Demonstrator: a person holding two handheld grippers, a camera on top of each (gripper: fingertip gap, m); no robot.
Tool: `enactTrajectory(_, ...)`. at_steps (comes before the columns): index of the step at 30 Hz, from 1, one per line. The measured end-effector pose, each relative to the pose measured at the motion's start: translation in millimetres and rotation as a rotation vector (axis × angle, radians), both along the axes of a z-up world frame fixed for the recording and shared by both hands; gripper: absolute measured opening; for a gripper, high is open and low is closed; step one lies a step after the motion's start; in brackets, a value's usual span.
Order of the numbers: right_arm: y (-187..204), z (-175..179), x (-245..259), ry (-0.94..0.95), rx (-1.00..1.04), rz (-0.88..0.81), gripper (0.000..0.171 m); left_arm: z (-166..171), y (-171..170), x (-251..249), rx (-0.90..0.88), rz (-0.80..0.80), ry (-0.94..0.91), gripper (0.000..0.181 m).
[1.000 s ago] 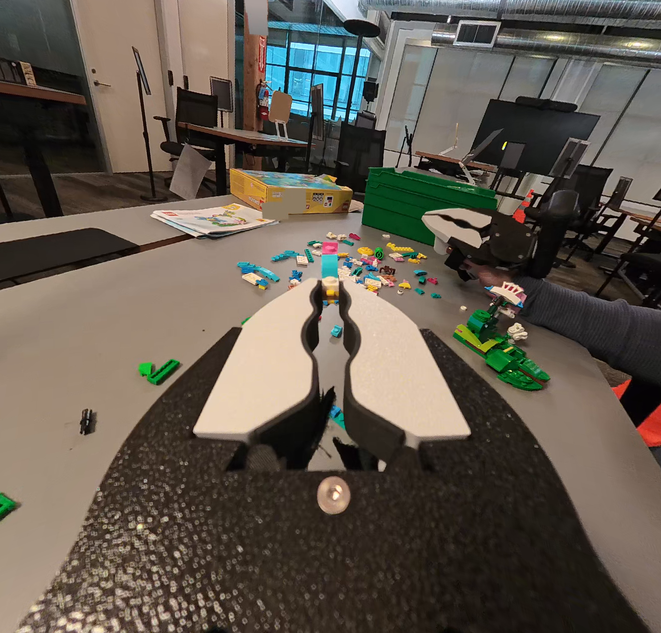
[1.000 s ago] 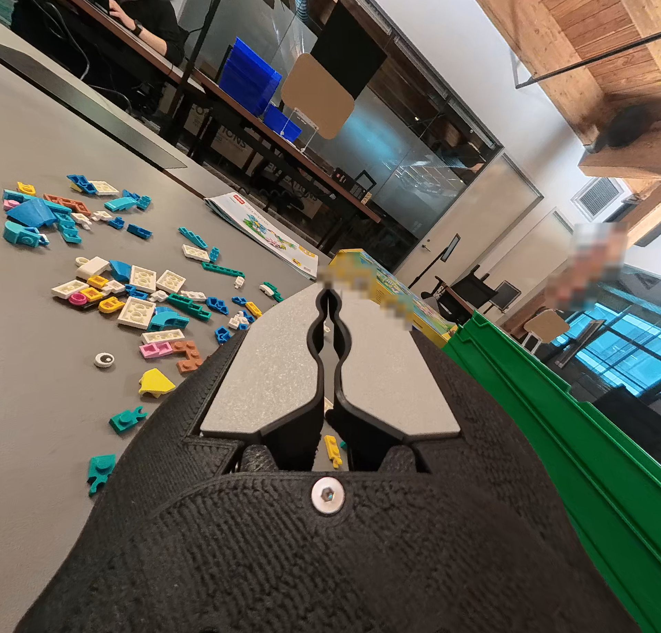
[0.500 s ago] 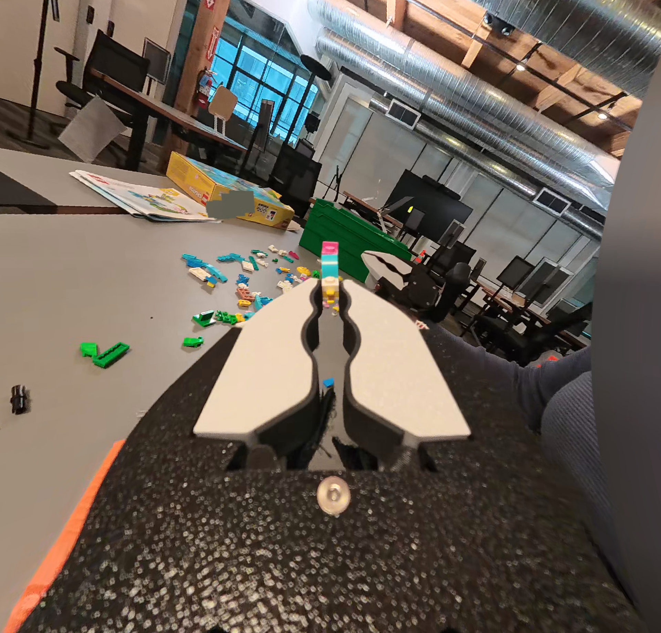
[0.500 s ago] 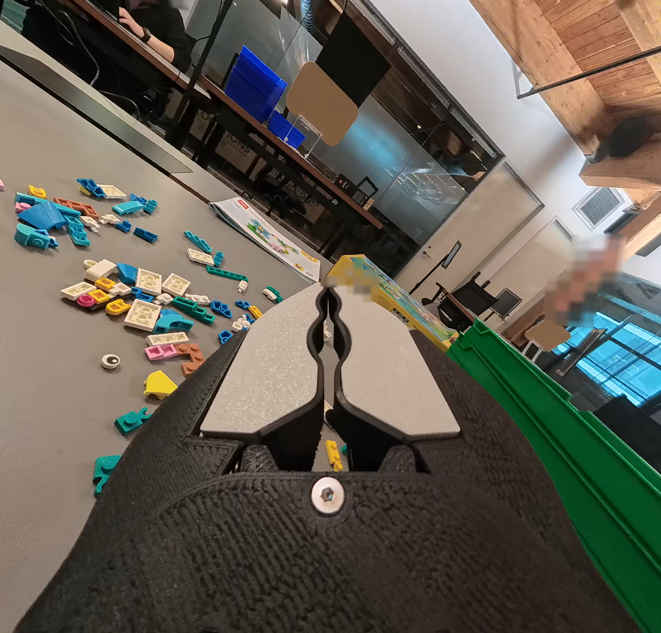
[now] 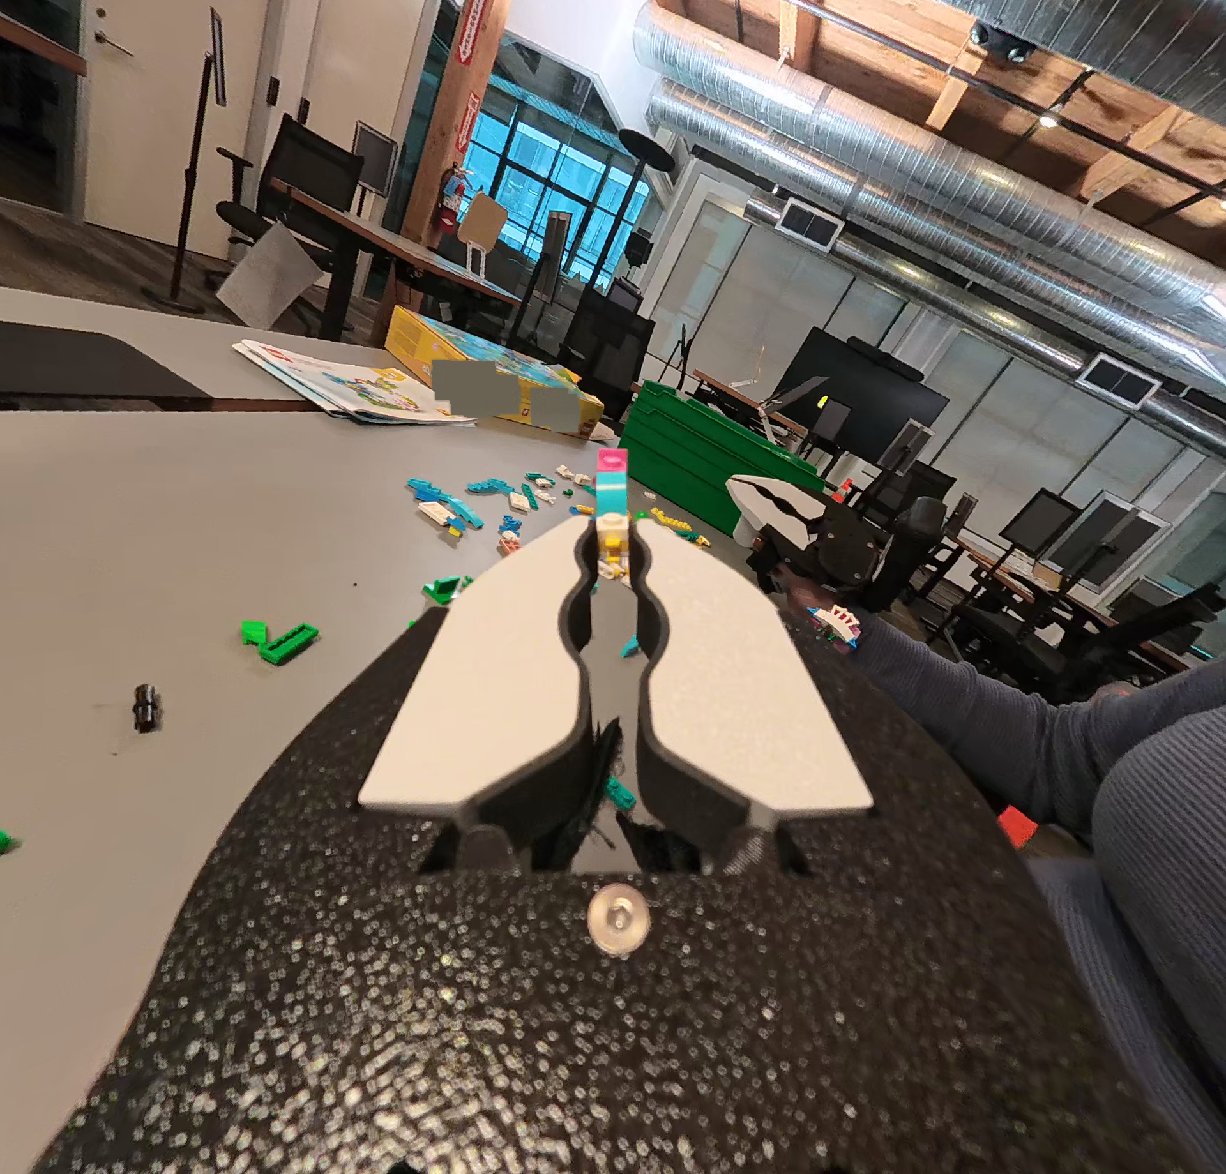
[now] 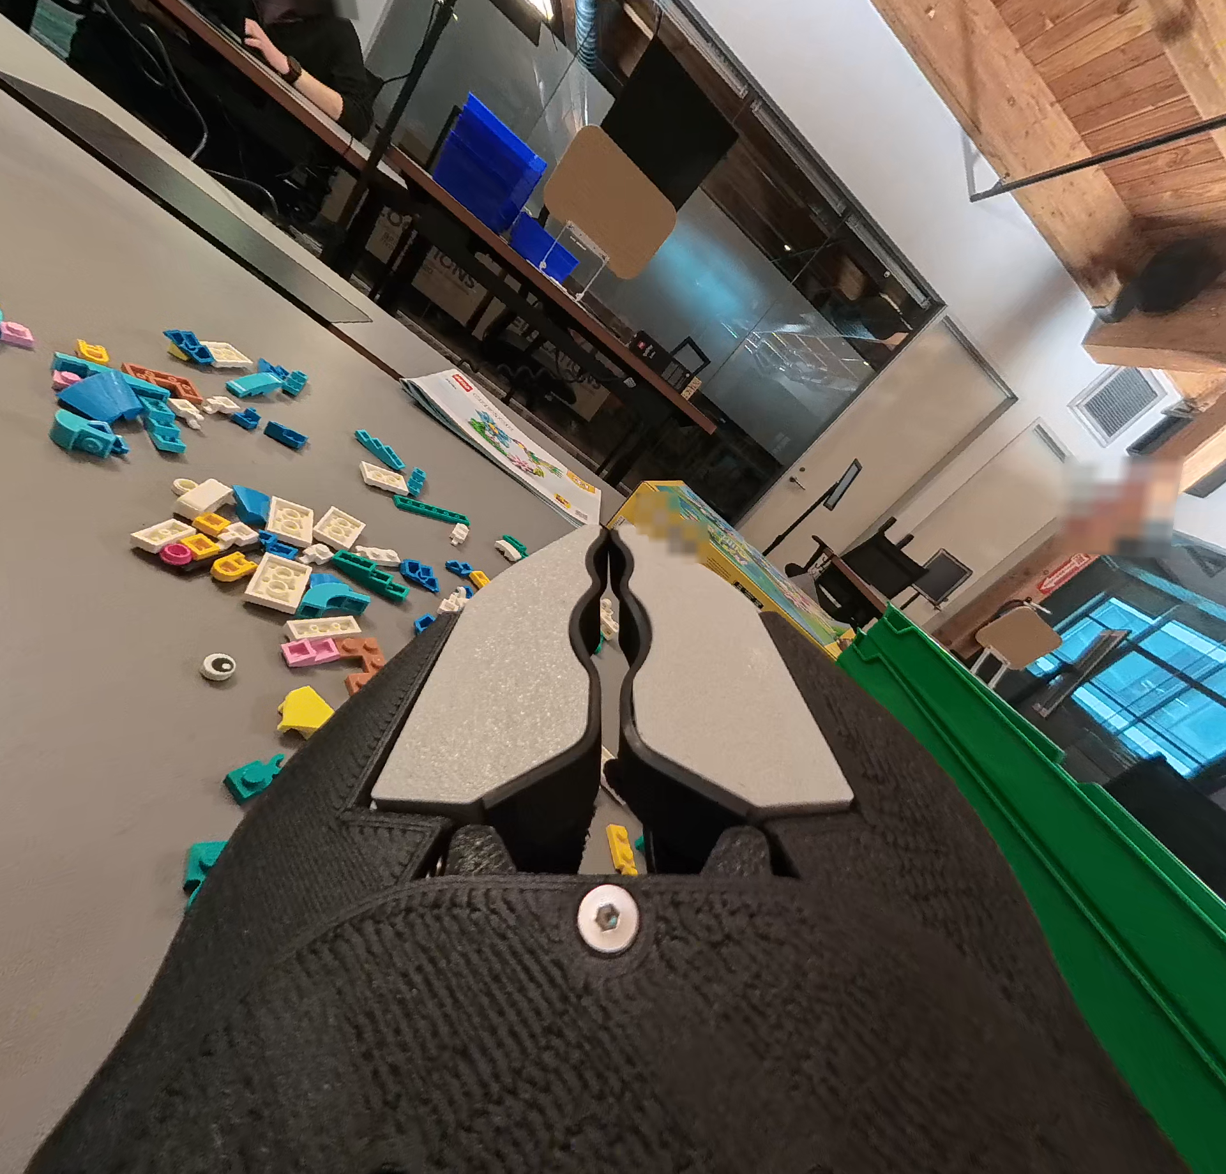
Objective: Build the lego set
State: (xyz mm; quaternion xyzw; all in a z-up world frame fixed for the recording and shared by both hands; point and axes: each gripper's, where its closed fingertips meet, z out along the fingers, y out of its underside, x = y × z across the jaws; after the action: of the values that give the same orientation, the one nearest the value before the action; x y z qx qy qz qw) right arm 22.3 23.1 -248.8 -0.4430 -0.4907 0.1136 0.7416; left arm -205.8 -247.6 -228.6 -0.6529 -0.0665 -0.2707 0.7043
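Observation:
My left gripper is shut on a small lego stack of white, teal and pink pieces, held upright above the grey table. Loose bricks lie scattered on the table ahead of it. My right gripper is shut and empty, low over the table beside the loose bricks. It also shows in the left wrist view, at the right near the green bin. A small white and pink build sits by the sleeve.
A green bin stands at the back right, close along my right gripper's side. An instruction booklet and a yellow box lie at the far edge. Green pieces and a black piece lie at left. Across from one pair of fingers to the other is roughly 35 centimeters.
My left gripper has lifted, tilted and pulled back with the stack still held. The right gripper has stayed almost still, shut.

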Motion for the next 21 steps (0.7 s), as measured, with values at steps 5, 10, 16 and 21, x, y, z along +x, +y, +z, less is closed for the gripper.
enactTrajectory(5,-3.0,1.5,-0.9,0.000,0.012,0.008,0.000,-0.5,-1.3,-6.7,0.010,0.039,0.001,0.008)
enactTrajectory(10,-5.0,1.0,-1.3,-0.012,0.029,0.008,0.000,-5.1,-1.7,-13.1,0.001,0.066,-0.004,0.008)
enactTrajectory(16,-4.9,2.4,-0.2,-0.006,0.031,0.007,0.000,-5.5,-1.7,-14.9,0.009,0.063,-0.033,0.008)
enactTrajectory(21,-2.5,-1.2,-1.1,-0.015,0.018,0.002,0.000,-5.9,-2.4,-16.9,0.006,0.074,-0.023,0.008)
